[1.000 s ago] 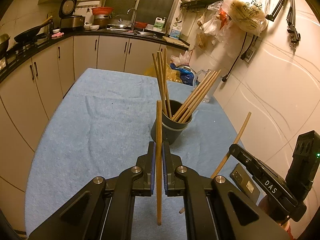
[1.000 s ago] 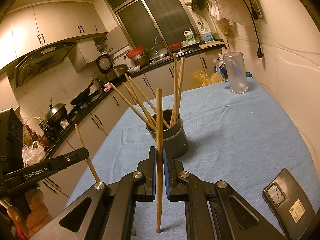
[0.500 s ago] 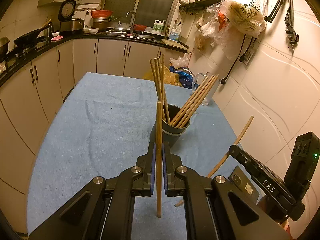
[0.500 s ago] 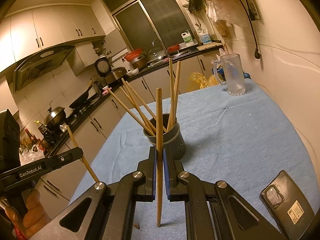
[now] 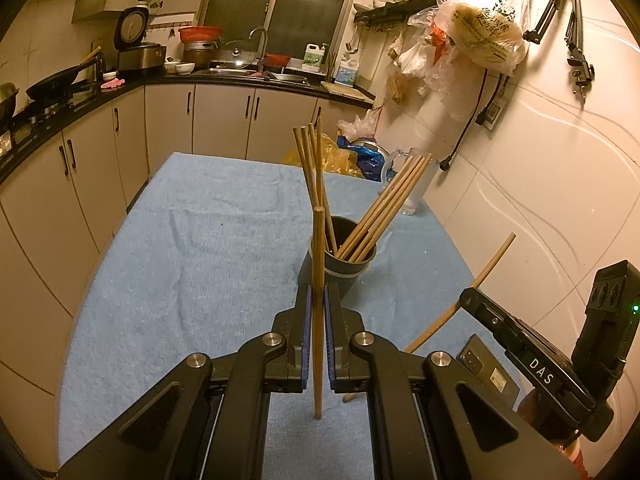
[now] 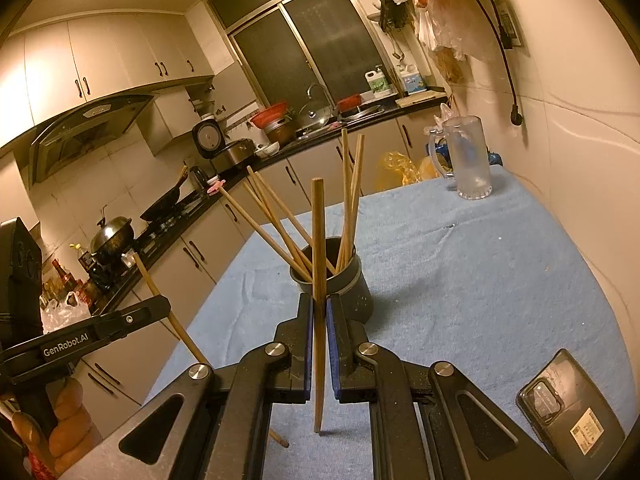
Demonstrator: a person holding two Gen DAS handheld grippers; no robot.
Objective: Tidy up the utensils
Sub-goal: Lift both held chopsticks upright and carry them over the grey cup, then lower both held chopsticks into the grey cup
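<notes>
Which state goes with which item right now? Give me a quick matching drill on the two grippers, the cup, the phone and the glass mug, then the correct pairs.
Things:
1. left gripper
2. dark cup
3. phone
4. glass mug

States or places:
A. lies flat on the blue cloth, near right corner
B. stands empty at the far end of the table, by the wall
C. shut on a single upright chopstick
D. holds several chopsticks leaning out two ways

Pairs: 1-C, 2-D, 3-A, 4-B.

The right gripper matches C too, with its own chopstick.
</notes>
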